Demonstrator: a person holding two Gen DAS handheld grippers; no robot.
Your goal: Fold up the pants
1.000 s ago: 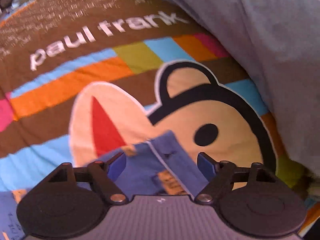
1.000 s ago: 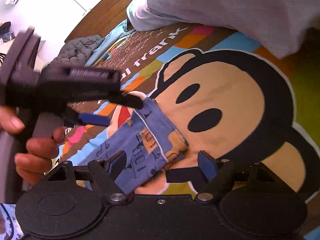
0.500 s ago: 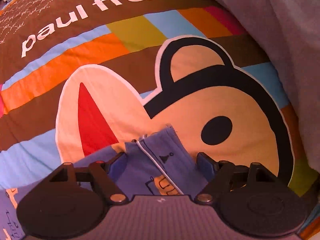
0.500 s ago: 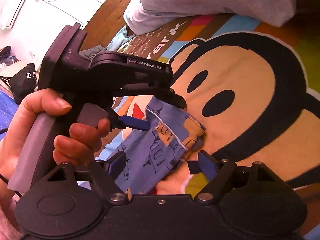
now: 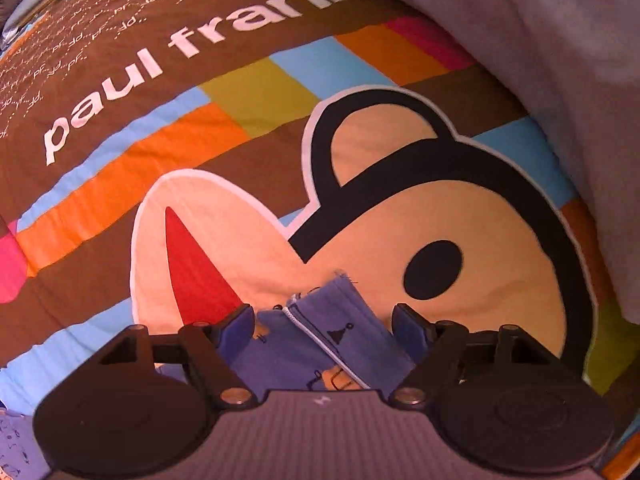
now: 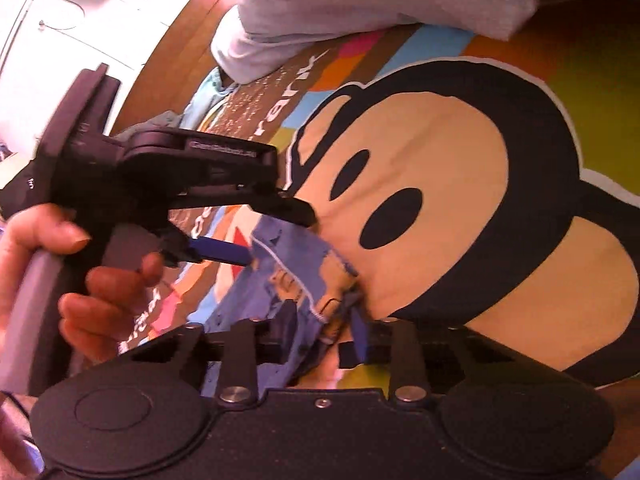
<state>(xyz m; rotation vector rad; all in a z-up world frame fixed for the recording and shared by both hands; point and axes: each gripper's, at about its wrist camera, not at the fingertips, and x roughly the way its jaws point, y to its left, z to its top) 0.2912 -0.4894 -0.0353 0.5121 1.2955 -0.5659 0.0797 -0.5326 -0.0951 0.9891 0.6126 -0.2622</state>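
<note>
Small blue printed pants (image 5: 320,344) with white piping lie on a colourful Paul Frank bedspread (image 5: 240,128). In the left wrist view my left gripper (image 5: 324,320) is open, its blue pads either side of the pants' end. In the right wrist view my right gripper (image 6: 324,320) has closed on the near corner of the pants (image 6: 280,292), the fabric bunched between its fingers. The left gripper (image 6: 280,232) also shows there, held in a hand, open around the far corner.
A grey blanket or garment (image 5: 540,60) lies bunched along the far right of the bed. A wooden bed edge (image 6: 180,60) and white furniture (image 6: 80,20) stand beyond, at the upper left of the right wrist view.
My right gripper has moved in and closed on the near corner of the pants. The left gripper has stayed open around the far end, shifting slightly.
</note>
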